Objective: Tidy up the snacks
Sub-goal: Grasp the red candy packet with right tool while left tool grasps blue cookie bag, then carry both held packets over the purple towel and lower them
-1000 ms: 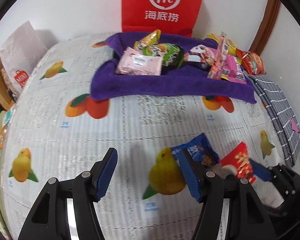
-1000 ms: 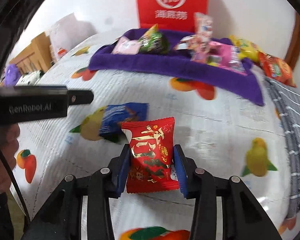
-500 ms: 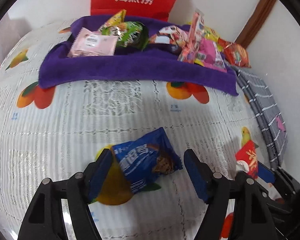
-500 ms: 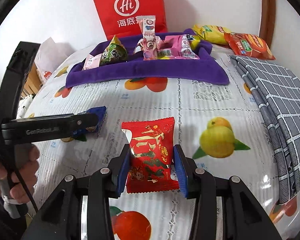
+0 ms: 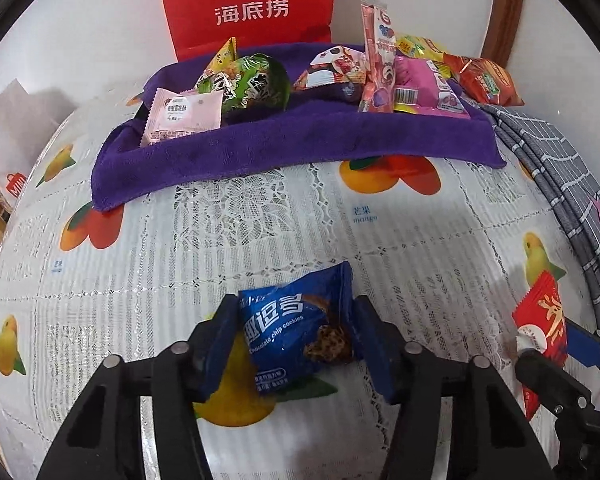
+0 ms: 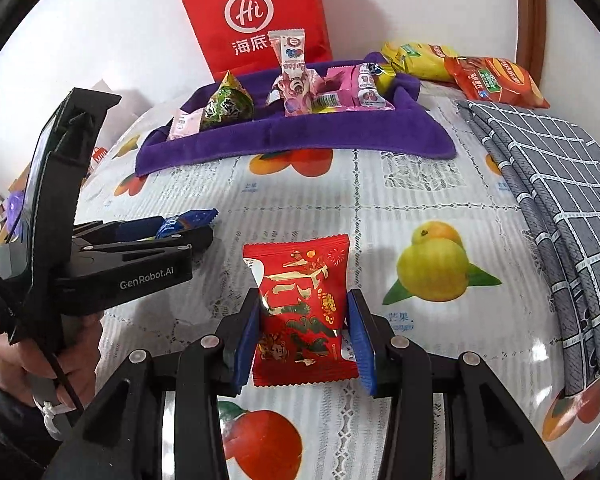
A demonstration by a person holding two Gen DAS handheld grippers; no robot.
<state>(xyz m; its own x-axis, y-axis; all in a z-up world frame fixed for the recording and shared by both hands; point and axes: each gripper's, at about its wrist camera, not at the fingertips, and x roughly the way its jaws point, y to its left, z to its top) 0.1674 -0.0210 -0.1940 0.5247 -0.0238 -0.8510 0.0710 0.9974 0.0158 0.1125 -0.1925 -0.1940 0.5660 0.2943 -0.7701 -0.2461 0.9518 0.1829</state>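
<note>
The left gripper (image 5: 294,330) has just been closing and now clamps the blue cookie packet (image 5: 300,326) on the table (image 5: 260,224), near its front edge. The right gripper (image 6: 303,330) clamps the red snack packet (image 6: 302,312), just beside.

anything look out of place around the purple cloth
Yes: a yellow packet and an orange-red packet lie off the purple cloth, past its far right corner, while the other gathered snacks sit on it.

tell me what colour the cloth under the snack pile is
Purple; the cloth shows best in the left wrist view.
</note>
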